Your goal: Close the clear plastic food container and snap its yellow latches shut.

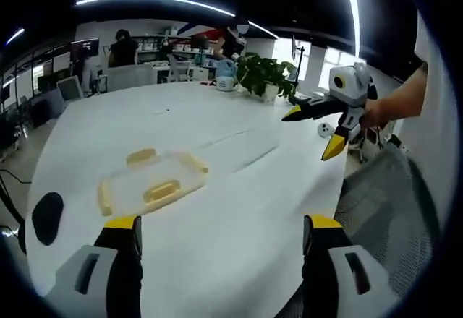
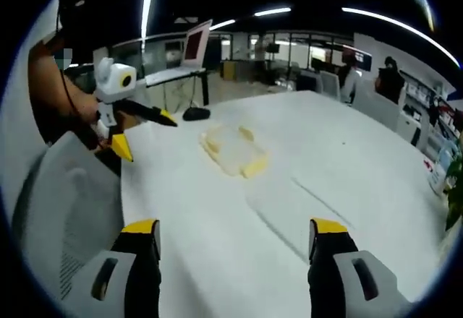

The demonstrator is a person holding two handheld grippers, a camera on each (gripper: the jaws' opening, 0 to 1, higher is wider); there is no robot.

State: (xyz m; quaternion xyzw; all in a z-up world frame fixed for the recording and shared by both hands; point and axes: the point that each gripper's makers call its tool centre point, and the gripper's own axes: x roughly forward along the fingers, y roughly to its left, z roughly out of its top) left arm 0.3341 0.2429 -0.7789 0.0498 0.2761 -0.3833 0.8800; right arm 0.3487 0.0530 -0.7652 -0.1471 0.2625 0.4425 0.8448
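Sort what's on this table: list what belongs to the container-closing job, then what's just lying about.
For the job:
clear plastic food container
its yellow latches
left gripper, open
right gripper, open

Lying about:
potted plant
black mouse
blue jug
mesh chair

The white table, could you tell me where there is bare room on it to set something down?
The table lies bare between the container and the left gripper, and from the container to the potted plant. A black mouse crowds the edge beside the container.

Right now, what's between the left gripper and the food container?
Bare white table between the left gripper and the container, in the left gripper view.
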